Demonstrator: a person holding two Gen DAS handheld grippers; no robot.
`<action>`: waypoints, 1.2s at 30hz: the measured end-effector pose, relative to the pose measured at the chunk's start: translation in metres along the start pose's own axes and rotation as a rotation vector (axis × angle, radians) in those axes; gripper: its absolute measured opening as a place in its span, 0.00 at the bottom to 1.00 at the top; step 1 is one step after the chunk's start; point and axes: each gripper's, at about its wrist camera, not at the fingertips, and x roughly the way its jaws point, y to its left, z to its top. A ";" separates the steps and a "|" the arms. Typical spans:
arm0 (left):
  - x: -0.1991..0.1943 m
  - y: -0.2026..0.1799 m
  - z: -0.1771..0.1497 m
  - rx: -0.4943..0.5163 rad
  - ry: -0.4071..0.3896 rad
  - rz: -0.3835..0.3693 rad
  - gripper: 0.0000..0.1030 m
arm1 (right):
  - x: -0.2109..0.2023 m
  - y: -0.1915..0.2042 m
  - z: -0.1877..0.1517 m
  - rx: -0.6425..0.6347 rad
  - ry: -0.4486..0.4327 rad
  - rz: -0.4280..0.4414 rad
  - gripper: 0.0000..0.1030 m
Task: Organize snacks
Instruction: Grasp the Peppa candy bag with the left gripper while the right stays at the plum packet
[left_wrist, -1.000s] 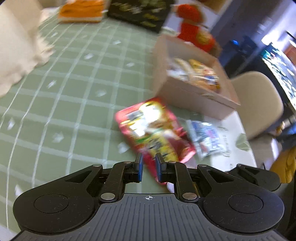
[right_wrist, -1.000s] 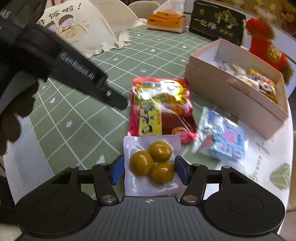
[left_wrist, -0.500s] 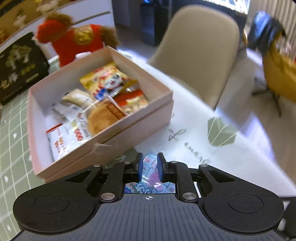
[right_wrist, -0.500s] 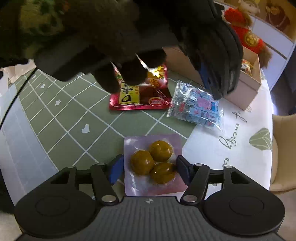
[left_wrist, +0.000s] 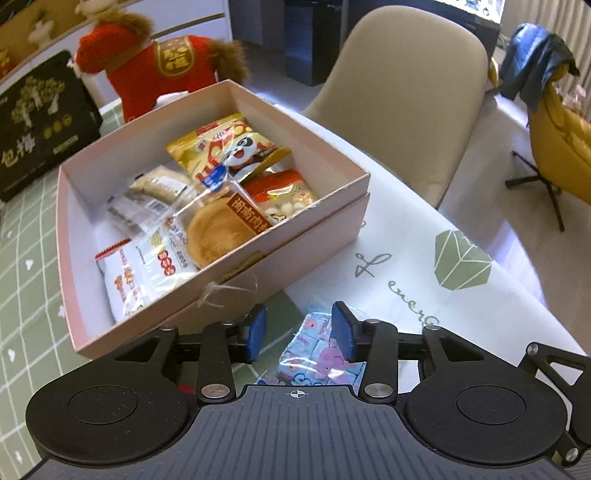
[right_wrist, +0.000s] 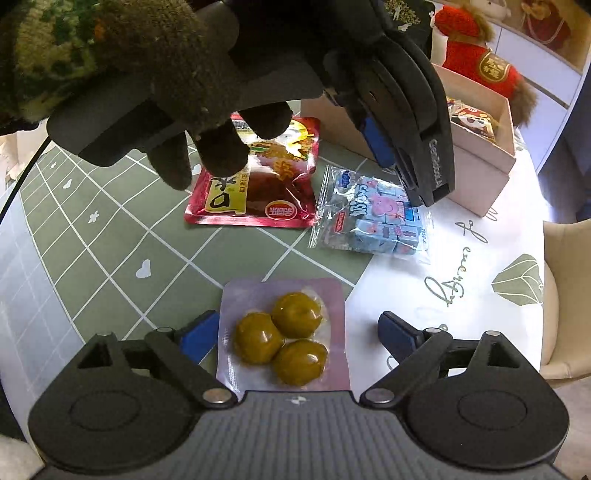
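A pink box holds several snack packs. My left gripper is open, hovering over a clear bag of blue candies that lies just in front of the box. In the right wrist view the same bag lies beside a red snack pouch, with the left gripper above them. My right gripper is open, its fingers on either side of a clear pack of three yellow-green balls flat on the table.
The box stands at the table's far right. A red plush toy and a black gift box stand behind it. A beige chair is beyond the table edge. The tablecloth is green checked.
My left gripper swung from the red pouch toward the box and blue candy bag, then opened its jaws. My right gripper widened slightly around the ball pack.
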 end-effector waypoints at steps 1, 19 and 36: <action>0.000 0.001 -0.001 -0.004 0.001 -0.027 0.43 | 0.000 0.000 0.000 0.001 0.000 -0.001 0.90; -0.010 -0.056 -0.019 0.331 0.041 -0.133 0.66 | -0.003 0.002 -0.010 0.043 -0.026 -0.025 0.96; -0.002 -0.011 -0.007 0.180 0.045 -0.094 0.71 | -0.004 0.008 -0.028 0.040 -0.116 -0.025 1.00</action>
